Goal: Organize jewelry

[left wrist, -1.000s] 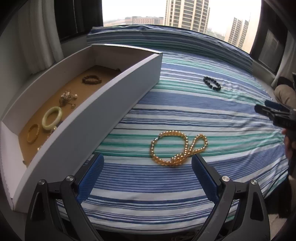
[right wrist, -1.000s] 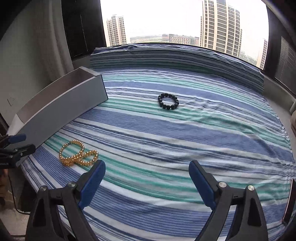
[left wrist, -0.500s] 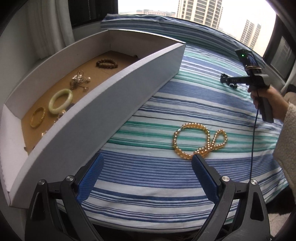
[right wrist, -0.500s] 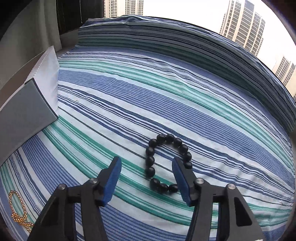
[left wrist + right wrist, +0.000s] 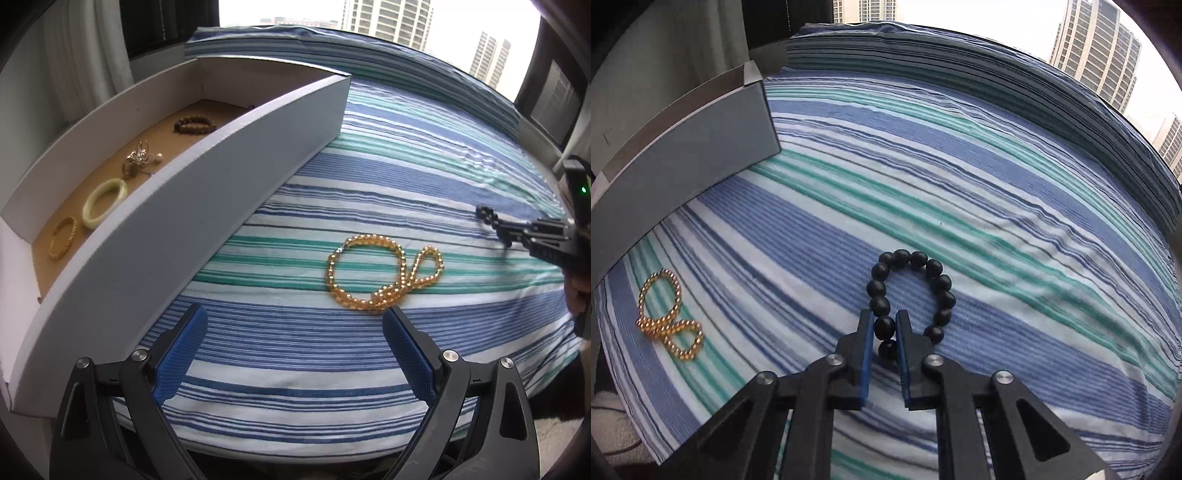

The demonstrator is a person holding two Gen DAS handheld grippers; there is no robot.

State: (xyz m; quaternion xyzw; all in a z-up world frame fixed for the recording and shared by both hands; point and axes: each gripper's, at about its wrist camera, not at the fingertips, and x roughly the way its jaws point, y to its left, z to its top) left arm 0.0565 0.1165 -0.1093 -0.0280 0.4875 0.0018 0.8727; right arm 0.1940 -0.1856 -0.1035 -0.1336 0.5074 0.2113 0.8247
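While our right claw [image 5: 883, 332] closes on one bead of the black bracelet [image 5: 911, 291] lying on the striped bed [image 5: 997, 206], our left claw [image 5: 291, 354] hangs released near the gold necklace [image 5: 384, 273]. Because the grip holds a single round bead, we judge it may slip out during the lift toward the box [image 5: 207, 206].

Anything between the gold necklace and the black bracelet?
Only bare striped sheet between the gold necklace and the black bracelet, per the right wrist view.
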